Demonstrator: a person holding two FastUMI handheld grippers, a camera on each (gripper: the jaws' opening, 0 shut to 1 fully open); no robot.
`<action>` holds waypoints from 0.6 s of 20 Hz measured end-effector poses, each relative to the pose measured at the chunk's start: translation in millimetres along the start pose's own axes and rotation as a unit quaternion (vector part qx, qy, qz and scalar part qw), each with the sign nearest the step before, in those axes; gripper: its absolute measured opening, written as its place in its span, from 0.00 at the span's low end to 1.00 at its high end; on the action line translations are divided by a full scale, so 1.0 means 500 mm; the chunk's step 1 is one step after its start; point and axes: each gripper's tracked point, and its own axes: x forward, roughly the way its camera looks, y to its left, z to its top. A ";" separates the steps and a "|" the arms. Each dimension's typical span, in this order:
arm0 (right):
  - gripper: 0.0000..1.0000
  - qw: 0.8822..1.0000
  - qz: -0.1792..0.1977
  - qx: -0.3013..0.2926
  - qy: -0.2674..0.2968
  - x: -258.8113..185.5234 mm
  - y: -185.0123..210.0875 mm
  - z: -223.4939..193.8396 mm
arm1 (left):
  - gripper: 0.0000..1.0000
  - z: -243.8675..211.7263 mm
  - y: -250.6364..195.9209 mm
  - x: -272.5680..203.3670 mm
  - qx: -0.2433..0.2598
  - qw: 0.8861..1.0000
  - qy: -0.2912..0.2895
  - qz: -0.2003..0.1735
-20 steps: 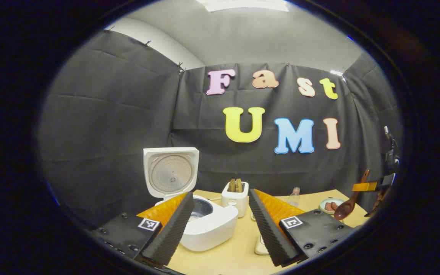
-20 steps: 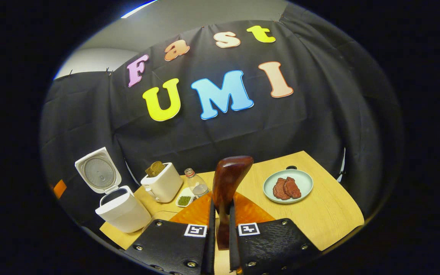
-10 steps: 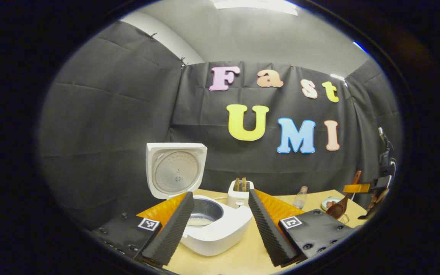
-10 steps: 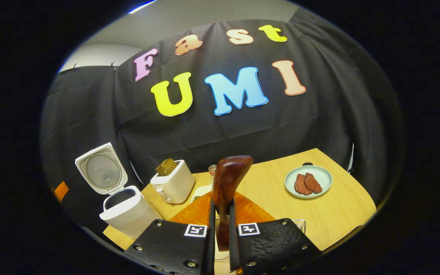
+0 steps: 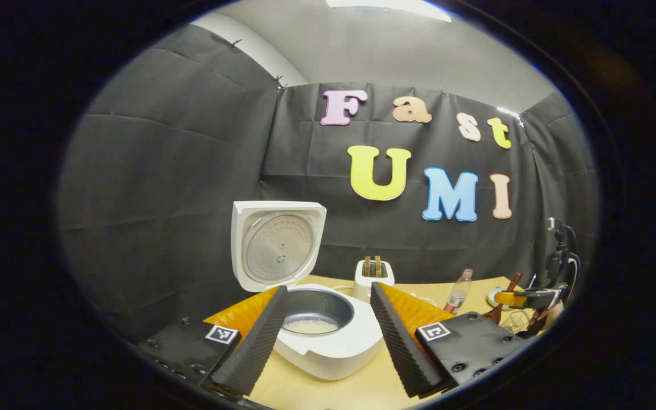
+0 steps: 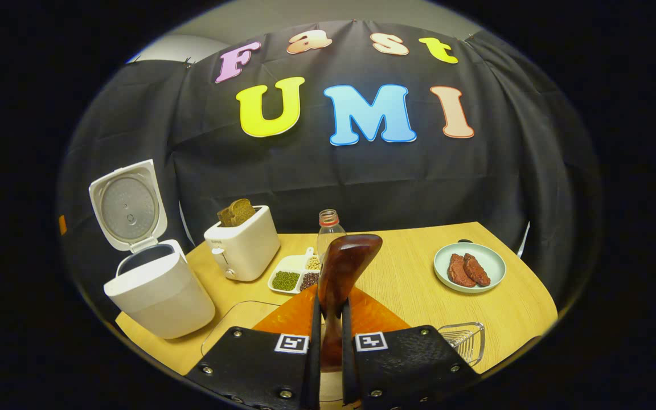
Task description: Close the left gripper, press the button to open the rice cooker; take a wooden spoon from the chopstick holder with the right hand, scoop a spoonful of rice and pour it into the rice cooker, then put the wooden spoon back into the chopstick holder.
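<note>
Left gripper [image 5: 328, 319]: fingers spread wide apart, nothing between them; it hangs above the near left part of the table, and the cooker's pot shows in the gap.
Right gripper [image 6: 328, 341]: both fingers pinch the spoon's handle; also seen at the far right of the left gripper view [image 5: 524, 297], low over the table.
Spoon [image 6: 342, 273]: dark wood, held upright in the right gripper, bowl end uppermost and leaning slightly right.
Cooker [image 5: 328, 336]: white, at the left end of the table; also in the right gripper view [image 6: 157, 293].
Lid [image 5: 277, 247]: swung up and standing open behind the pot.
Pot [image 5: 316, 310]: open; a thin layer of white rice [image 5: 311, 326] lies on its bottom.
Holder [image 6: 464, 340]: a clear wire basket at the near right edge of the table, just right of the right gripper; whether this is the chopstick holder I cannot tell.
Table [image 6: 408, 285]: light wood.
Toaster [image 6: 242, 247]: white, right of the cooker, bread in its slots.
Bottle [image 6: 329, 228]: clear, behind the spoon.
Dish [image 6: 294, 279]: white, divided, with green and dark beans, between toaster and spoon.
Plate [image 6: 490, 267]: pale green, far right, two pieces of meat on it.
</note>
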 end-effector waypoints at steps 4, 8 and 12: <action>0.16 1.000 0.016 0.006 0.017 0.030 0.044 -0.040 | 0.99 -0.008 0.023 0.020 0.007 1.000 0.007 0.005; 0.16 0.998 0.041 0.025 0.039 0.049 0.100 -0.077 | 0.99 -0.021 0.036 0.040 0.010 1.000 0.015 0.009; 0.16 0.997 0.052 0.027 0.044 0.053 0.126 -0.092 | 0.99 -0.023 0.037 0.050 0.011 1.000 0.017 0.009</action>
